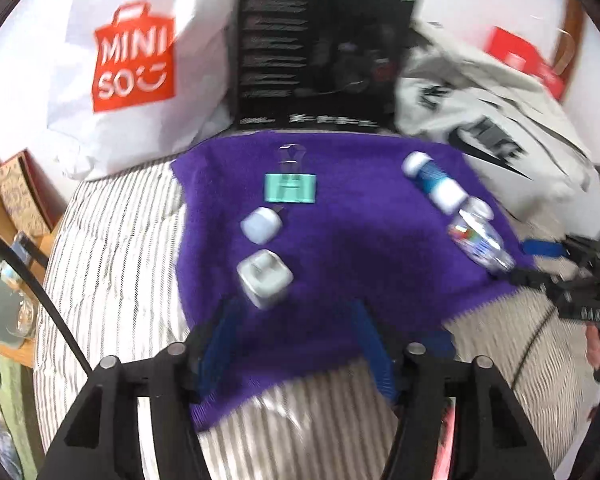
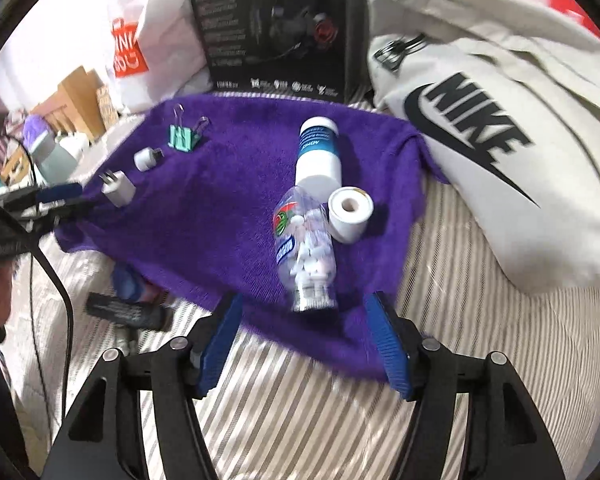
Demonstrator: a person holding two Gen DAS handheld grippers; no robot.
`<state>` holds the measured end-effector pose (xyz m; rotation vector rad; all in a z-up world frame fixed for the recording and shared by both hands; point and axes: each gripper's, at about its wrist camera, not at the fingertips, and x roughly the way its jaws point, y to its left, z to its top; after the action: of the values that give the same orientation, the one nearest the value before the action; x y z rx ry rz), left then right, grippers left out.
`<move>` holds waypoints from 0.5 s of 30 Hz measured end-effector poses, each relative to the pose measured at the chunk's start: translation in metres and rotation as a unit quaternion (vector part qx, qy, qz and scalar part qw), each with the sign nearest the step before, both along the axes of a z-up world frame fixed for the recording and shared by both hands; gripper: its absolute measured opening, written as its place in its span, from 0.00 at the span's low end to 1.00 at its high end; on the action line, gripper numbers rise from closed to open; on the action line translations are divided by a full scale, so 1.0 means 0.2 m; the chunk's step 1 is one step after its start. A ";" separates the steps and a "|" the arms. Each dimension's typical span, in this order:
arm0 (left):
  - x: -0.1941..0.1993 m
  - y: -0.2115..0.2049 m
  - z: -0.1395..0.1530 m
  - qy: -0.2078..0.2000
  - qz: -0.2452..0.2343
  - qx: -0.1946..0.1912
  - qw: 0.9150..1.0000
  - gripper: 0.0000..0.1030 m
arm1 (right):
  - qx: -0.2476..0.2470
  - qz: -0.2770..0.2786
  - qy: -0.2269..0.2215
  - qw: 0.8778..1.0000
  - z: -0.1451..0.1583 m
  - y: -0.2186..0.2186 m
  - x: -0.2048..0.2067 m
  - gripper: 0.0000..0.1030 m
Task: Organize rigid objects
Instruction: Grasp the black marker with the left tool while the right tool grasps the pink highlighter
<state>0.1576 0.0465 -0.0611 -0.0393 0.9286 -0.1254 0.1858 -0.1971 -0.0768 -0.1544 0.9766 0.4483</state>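
Striped bed [image 2: 480,320] under purple towel [image 2: 220,220], bags.

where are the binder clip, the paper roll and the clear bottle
binder clip [image 1: 289,188], left wrist view, on its green body
paper roll [image 2: 350,215], right wrist view, on its round end near the core hole
clear bottle [image 2: 306,252], right wrist view, on its middle over the white pieces

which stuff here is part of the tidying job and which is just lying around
Job things, on the purple towel: green binder clip, two white plugs, white bottle, clear pill bottle, tape roll.

Lying about: Miniso bag, black headset box, Nike bag.
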 end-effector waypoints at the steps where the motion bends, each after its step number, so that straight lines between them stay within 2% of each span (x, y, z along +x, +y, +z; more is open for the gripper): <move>1: -0.05 -0.03 0.02 -0.007 -0.006 0.006 1.000 0.57 | 0.006 -0.004 0.000 1.000 0.01 -0.02 -0.04 0.65; 5: -0.14 -0.13 0.03 -0.011 -0.046 -0.005 0.999 0.57 | 0.023 -0.006 -0.003 1.000 0.02 -0.06 -0.18 0.65; 9: -0.16 -0.27 -0.04 0.005 -0.073 0.036 0.997 0.57 | 0.033 -0.009 0.002 0.999 0.02 -0.09 -0.32 0.65; 15: -0.18 -0.37 -0.12 0.019 -0.116 0.053 0.992 0.57 | 0.045 -0.025 0.013 0.999 -0.03 -0.16 -0.43 0.66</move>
<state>0.1220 -0.0271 -0.0853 0.1655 0.9753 -0.2918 0.1001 -0.2282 -0.0831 -0.0422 0.9813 0.4482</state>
